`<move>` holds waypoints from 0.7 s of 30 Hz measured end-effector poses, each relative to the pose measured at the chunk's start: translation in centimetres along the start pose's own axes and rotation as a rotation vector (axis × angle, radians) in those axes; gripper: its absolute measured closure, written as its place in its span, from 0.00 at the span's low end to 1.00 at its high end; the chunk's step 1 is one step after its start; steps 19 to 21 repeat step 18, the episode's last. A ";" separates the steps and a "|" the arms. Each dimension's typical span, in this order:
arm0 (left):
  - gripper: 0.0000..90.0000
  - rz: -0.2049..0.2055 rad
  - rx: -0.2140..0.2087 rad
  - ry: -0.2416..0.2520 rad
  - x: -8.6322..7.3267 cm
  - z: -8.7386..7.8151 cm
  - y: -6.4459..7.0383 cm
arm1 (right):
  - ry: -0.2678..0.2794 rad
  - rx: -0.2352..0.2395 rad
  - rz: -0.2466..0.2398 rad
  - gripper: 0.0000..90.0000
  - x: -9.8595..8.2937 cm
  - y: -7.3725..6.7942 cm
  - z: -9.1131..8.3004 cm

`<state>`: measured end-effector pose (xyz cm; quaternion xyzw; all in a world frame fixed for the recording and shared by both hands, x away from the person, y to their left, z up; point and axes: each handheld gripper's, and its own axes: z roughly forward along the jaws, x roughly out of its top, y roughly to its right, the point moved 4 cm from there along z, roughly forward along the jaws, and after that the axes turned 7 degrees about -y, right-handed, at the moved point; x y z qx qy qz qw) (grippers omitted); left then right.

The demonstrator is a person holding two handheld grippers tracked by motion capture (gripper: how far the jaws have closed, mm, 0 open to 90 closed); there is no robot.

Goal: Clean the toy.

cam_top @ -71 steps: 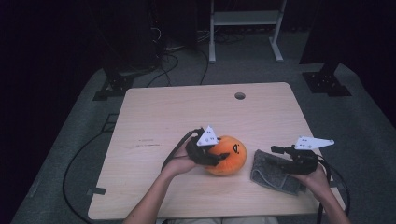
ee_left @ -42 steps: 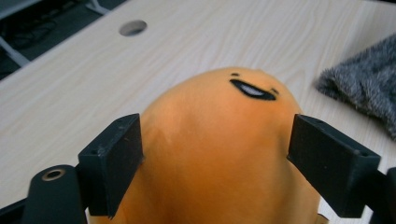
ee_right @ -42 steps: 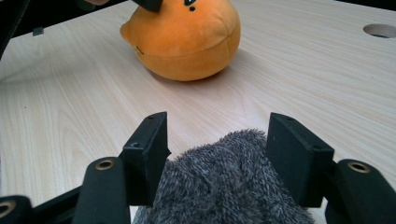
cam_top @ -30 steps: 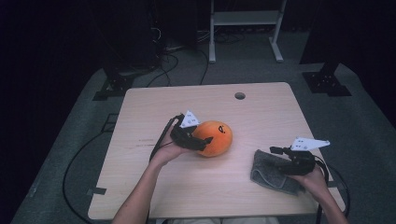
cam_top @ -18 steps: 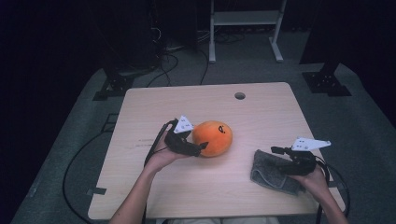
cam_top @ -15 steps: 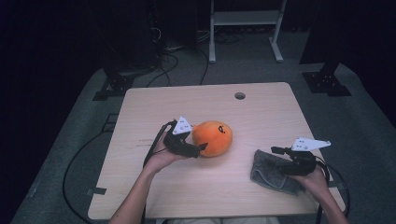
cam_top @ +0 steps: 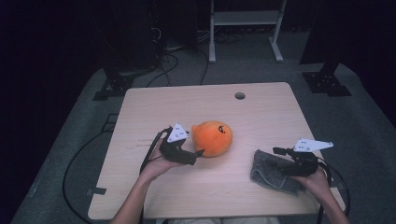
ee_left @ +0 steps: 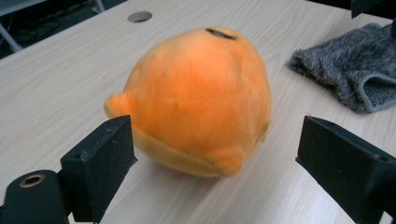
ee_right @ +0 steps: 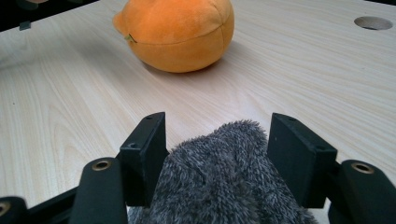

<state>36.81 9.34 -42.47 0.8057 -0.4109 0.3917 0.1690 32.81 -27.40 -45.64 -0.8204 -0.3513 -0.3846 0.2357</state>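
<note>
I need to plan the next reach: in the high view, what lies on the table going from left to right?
Left gripper → round orange plush toy → crumpled grey fuzzy cloth → right gripper, which sits over the cloth's right part.

light: my table (cam_top: 261, 112) evenly lit from above, surroundings near black | shadows: soft, short under the plush (ee_left: 196, 98) | focus: my near jaws slightly soft, high view grainy | glare: faint sheen on wood

black two-jaw left gripper (cam_top: 198, 153), right gripper (cam_top: 276, 150), grey three-cornered top plates, trailing black cables, bare forearms
</note>
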 end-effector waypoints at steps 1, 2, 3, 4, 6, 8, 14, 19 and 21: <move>0.11 -0.001 -0.001 -0.007 -0.2 -0.1 0.0 | 0.001 0.001 0.003 0.40 0.0 0.0 0.0; 0.11 -0.005 0.002 -0.007 -0.4 -0.1 -0.1 | 0.002 0.001 0.003 0.40 0.0 0.0 -0.1; 0.11 -0.009 0.003 -0.007 -0.6 -0.2 -0.1 | 0.003 0.000 0.002 0.40 0.0 0.0 -0.1; 0.11 -0.014 0.003 -0.003 -0.8 -0.2 -0.1 | 0.005 -0.001 0.002 0.40 -0.1 0.0 -0.1; 0.11 -0.023 0.005 -0.007 -1.2 -0.3 -0.1 | 0.004 -0.001 0.006 0.40 -0.1 0.0 -0.2; 0.11 -0.030 0.006 -0.006 -1.7 -0.4 0.0 | 0.003 -0.002 0.006 0.40 -0.2 0.1 -0.1; 0.10 -0.075 0.014 0.019 -4.0 -0.6 0.3 | 0.001 -0.005 0.009 0.40 -0.2 0.1 0.0; 0.11 -0.076 -0.003 0.024 -5.0 -0.6 0.8 | 0.005 -0.014 -0.001 0.38 -0.4 -0.1 0.1; 0.11 -0.076 -0.003 0.024 -5.0 -0.6 0.8 | 0.005 -0.014 -0.001 0.38 -0.4 -0.1 0.1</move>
